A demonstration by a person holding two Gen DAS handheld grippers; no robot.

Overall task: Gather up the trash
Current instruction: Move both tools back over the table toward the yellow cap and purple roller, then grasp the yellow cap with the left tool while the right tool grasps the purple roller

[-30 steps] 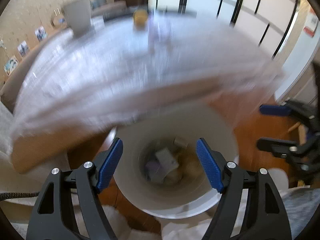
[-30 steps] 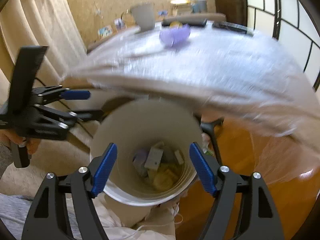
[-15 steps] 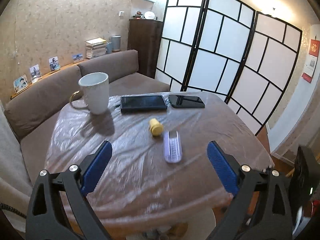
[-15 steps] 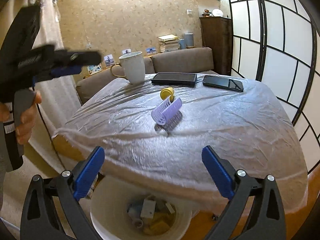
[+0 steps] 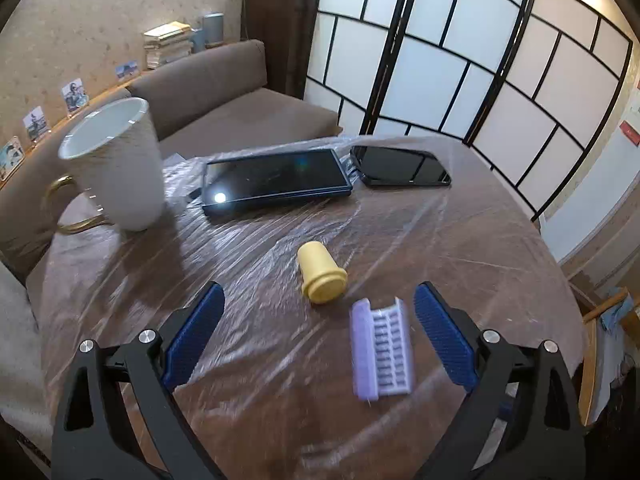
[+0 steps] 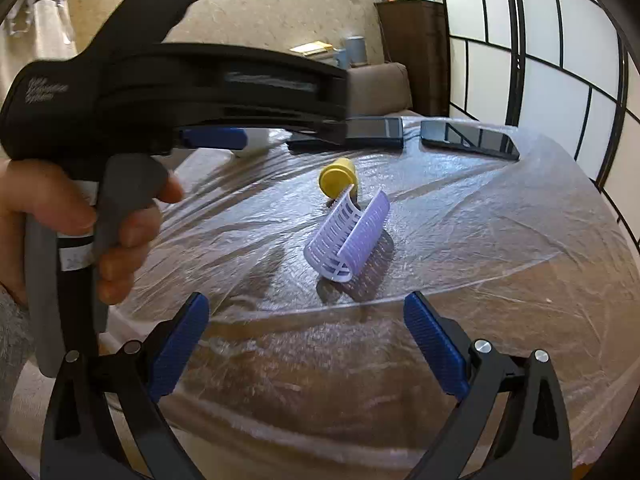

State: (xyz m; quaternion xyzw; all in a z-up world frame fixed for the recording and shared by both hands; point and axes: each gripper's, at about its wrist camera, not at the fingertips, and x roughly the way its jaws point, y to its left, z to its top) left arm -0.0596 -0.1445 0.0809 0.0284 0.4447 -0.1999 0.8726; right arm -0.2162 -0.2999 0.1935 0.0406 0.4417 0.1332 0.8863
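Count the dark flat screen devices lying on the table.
2. The larger tablet lies at the far side beside the white mug; the smaller phone lies just right of it. Part of the table stays out of view, so more could be hidden.

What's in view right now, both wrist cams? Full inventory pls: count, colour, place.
mug: 1, white with gold handle, far left of table
tablet: 1, black, far side, right of mug
phone: 1, black, right of tablet
yellow cap: 1, yellow, on its side mid-table
purple roller: 1, lilac, slotted half-cylinder, in front of the cap
plastic sheet: 1, clear, crinkled, covering the table
sofa: 1, brown, behind table
folding screen: 1, white panels, black frame, back right
books: 1 stack, ledge behind sofa
photos: several, along the ledge
left gripper: black, blue pads, open, empty
right gripper: same, open, empty
hand: 1, on left gripper's handle
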